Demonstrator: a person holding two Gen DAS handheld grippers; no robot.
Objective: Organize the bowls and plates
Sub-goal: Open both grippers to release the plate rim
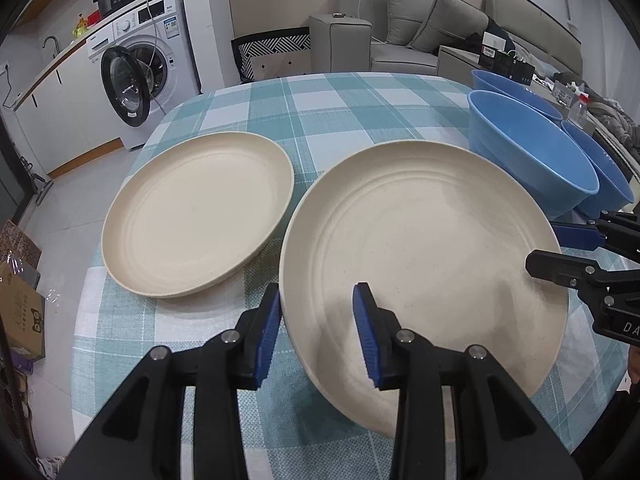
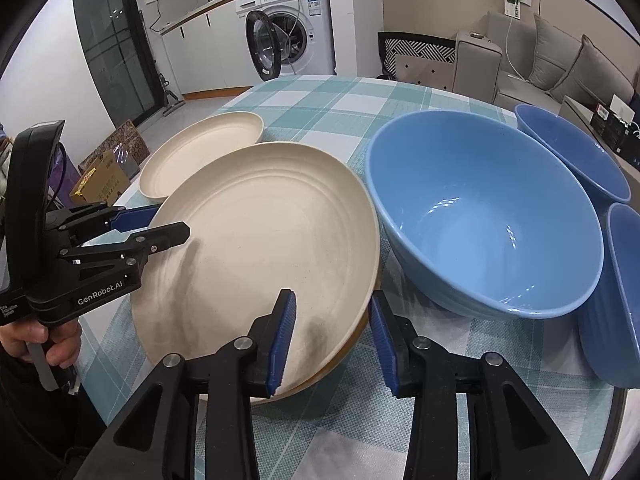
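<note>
A large cream plate point(image 1: 424, 256) sits tilted above the checked tablecloth, also in the right wrist view point(image 2: 260, 256). My left gripper point(image 1: 318, 332) is open, its jaws straddling the plate's near-left rim. My right gripper point(image 2: 332, 340) is open, its jaws straddling the plate's right rim; it shows at the right edge of the left wrist view point(image 1: 568, 252). A second cream plate point(image 1: 196, 212) lies flat to the left. Three blue bowls stand to the right: a near one point(image 2: 484, 216), a far one point(image 2: 572, 152), and one at the edge point(image 2: 620, 292).
The round table with its teal checked cloth point(image 1: 340, 108) ends close to the plates on the left. A washing machine point(image 1: 140, 64) with its door open, a sofa point(image 1: 420, 28) and cardboard boxes point(image 1: 20, 296) on the floor lie beyond the table.
</note>
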